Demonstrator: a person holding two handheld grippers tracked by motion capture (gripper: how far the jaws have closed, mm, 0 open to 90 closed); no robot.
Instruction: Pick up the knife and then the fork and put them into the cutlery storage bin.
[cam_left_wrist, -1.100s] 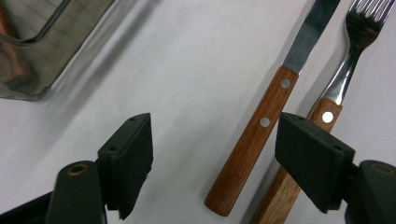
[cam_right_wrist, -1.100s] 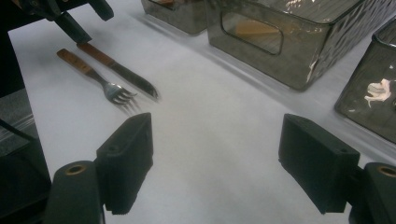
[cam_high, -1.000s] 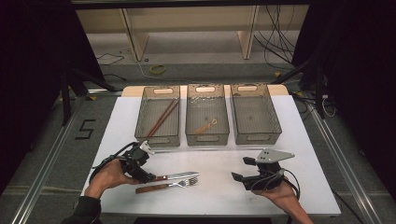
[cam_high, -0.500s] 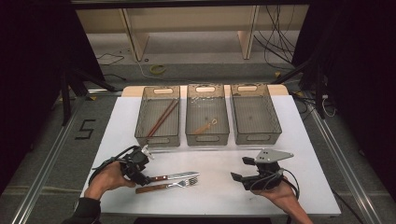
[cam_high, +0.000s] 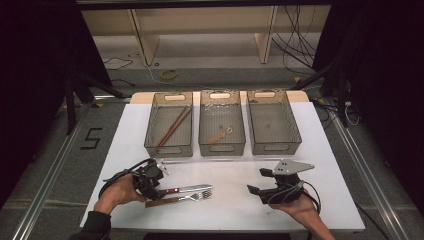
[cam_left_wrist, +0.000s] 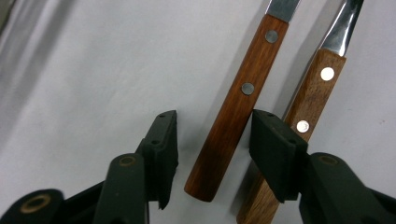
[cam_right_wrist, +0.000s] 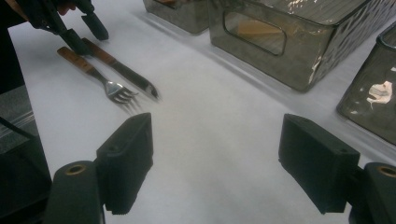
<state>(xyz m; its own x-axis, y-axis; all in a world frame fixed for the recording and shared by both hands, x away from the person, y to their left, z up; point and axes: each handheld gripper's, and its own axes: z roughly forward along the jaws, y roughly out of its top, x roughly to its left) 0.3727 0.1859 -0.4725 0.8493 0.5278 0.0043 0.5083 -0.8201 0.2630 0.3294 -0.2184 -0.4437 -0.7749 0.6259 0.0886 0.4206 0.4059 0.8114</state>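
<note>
Bins (cam_high: 221, 124), three in a row at twelve o'clock; two forks (cam_high: 180, 190) lie side by side below, tines toward three o'clock. Left gripper view: our left gripper (cam_left_wrist: 215, 140) has been closing, jaws half-open astride one wooden handle (cam_left_wrist: 236, 112), not pressing. Right gripper view: right gripper (cam_right_wrist: 215, 154) gapes wide, empty.

black jaws (screwed pads), dark sleeve (cam_high: 95, 225)

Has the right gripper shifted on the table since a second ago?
No. The right gripper sits in the same spot below the right-hand bin in the high view, jaws open over bare table.
</note>
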